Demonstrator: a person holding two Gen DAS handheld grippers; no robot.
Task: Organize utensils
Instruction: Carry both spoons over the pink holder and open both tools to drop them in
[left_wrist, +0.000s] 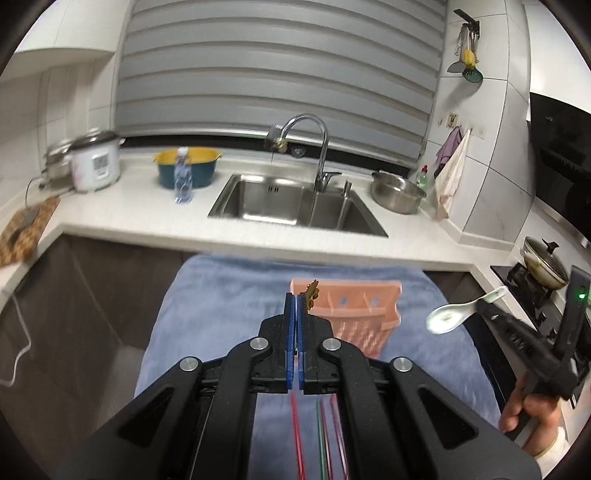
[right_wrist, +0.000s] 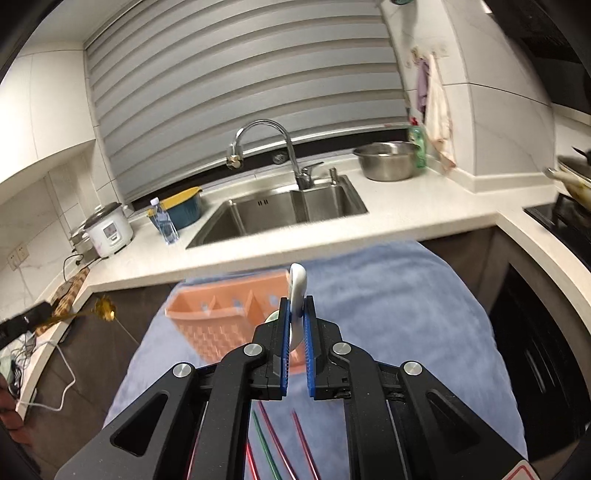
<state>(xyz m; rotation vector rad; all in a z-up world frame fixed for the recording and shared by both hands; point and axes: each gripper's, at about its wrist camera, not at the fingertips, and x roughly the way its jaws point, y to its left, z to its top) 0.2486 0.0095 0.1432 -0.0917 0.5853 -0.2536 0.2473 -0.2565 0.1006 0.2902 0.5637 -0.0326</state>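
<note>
With the left tongs (left_wrist: 295, 306) clamped on a small gold ornate-handled utensil (left_wrist: 311, 293) and the right tongs (right_wrist: 296, 314) on a white ceramic soup spoon (right_wrist: 297, 286), both above the towel, lower each upright into separate compartments of the salmon-pink plastic caddy (right_wrist: 221, 317).

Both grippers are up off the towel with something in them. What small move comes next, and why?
Probably carry the right gripper forward and over the orange basket. It is shut on the white spoon, the basket's compartments look open, and the left gripper holds a gold utensil off to the side, so the path looks free.
</note>
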